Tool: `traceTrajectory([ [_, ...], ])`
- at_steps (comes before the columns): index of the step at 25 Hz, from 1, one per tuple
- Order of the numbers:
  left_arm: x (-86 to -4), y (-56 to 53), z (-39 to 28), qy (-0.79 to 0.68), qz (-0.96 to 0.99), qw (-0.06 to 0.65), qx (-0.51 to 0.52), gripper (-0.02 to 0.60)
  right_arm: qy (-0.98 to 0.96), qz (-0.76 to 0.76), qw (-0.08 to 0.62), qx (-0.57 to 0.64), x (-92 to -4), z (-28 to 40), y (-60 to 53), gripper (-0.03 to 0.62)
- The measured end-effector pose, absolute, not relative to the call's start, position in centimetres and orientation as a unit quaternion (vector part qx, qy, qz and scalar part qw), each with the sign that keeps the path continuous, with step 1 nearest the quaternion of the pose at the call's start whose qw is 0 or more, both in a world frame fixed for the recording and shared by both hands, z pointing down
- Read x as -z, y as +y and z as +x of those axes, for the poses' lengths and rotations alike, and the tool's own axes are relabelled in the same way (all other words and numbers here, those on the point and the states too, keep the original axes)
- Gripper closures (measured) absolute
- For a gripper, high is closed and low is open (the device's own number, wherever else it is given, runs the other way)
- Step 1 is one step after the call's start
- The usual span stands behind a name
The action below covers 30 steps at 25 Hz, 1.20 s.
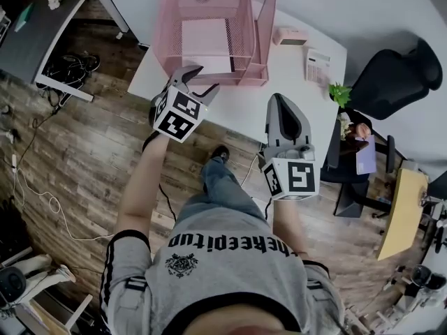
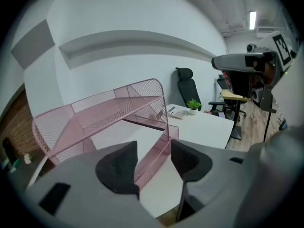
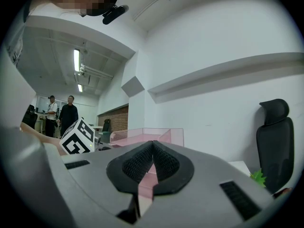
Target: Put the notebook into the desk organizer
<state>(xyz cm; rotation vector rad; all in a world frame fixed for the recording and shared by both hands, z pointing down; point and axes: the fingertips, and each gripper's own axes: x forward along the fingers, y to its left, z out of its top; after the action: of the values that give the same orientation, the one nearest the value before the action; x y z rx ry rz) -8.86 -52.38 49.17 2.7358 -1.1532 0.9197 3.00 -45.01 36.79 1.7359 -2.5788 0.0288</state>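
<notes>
Left tool [image 1: 209,77] gapes — notebook [image 1: 206,42] beyond, inside organizer [image 1: 265,26].

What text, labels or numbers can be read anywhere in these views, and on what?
"thekeepitup": on the person's grey shirt, upside down in the head view and partly creased.
Emblem on the shirt: too small to read.
Marker cubes: black-and-white patterns only, no words.
Calculator on the desk: keys too small to read.
</notes>
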Motion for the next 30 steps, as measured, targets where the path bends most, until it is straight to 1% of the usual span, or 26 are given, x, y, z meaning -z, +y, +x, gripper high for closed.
traceTrajectory([
  [2, -48.1, -51.6, -9.3, -0.388, 0.88, 0.027, -0.272, 0.419, -0.832, 0.554, 0.013, -0.006, -36.5, 2.6, -44.5, 0.592],
  [5, -46.2, -50.4, -10.1, -0.415, 0.876, 0.037, -0.244, 0.512, -0.837, 0.546, 0.008, 0.001, -35.8, 1.9, -43.5, 0.592],
  [6, -45.7, -50.0, -10.3, -0.423, 0.875, 0.038, -0.234, 0.536, -0.839, 0.545, 0.006, 0.003, -35.6, 1.7, -43.1, 0.592],
  [8, -44.8, -49.1, -10.8, -0.435, 0.873, 0.043, -0.215, 0.563, -0.84, 0.542, 0.002, 0.007, -35.1, 1.5, -42.3, 0.592],
  [12, -43.4, -47.0, -11.5, -0.447, 0.874, 0.052, -0.182, 0.577, -0.841, 0.541, -0.003, 0.01, -34.3, 1.2, -40.7, 0.592],
  [21, -39.4, -42.4, -12.5, -0.472, 0.873, 0.049, -0.109, 0.577, -0.846, 0.532, -0.011, 0.024, -32.5, 0.2, -37.8, 0.592],
  [30, -33.9, -38.7, -14.7, -0.52, 0.853, 0.007, -0.034, 0.577, -0.854, 0.518, -0.021, 0.043, -30.5, -0.9, -36.5, 0.592],
])
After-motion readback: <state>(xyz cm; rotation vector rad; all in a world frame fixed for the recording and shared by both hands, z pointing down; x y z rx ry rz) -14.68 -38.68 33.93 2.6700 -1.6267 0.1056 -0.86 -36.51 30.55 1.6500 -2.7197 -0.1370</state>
